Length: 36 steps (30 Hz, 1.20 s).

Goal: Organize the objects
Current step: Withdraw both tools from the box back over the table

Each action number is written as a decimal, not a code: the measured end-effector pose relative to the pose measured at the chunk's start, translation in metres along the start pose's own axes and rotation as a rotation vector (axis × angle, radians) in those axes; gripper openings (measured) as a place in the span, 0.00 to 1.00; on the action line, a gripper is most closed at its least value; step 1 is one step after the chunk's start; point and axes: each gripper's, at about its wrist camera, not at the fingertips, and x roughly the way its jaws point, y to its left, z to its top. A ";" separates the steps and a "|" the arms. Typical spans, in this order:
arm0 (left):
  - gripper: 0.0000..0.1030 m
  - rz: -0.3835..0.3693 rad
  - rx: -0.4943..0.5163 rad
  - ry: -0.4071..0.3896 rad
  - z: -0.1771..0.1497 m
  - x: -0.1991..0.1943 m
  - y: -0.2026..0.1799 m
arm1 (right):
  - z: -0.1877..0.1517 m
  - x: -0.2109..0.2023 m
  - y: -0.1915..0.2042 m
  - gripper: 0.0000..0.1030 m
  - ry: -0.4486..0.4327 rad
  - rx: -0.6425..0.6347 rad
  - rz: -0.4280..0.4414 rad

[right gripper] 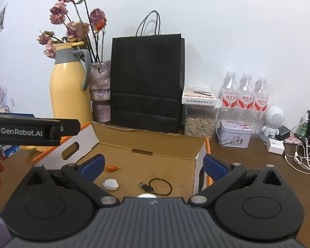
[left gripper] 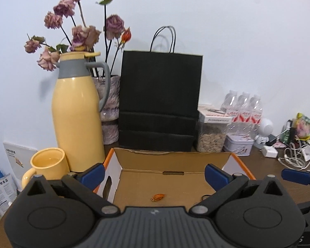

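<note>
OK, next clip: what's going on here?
A person holds two tongs over an open cardboard box on a cluttered desk. The left tongs and right tongs are both open and empty. In the box lie a small white object, a short black USB cable and an orange scrap. Nothing is gripped yet.

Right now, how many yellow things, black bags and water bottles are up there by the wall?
Yellow things: 2, the jug and the mug
Black bags: 1, the paper bag
Water bottles: 3, the pack of bottles
Total: 6
</note>
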 end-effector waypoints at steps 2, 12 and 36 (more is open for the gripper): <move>1.00 -0.008 -0.001 -0.013 -0.002 -0.013 0.001 | -0.003 -0.010 0.002 1.00 -0.010 0.000 0.003; 1.00 -0.012 0.019 -0.027 -0.026 -0.068 0.008 | -0.027 -0.063 0.011 1.00 -0.031 -0.006 0.014; 1.00 -0.005 0.027 0.049 -0.090 -0.155 0.028 | -0.086 -0.154 0.029 1.00 0.017 -0.001 0.032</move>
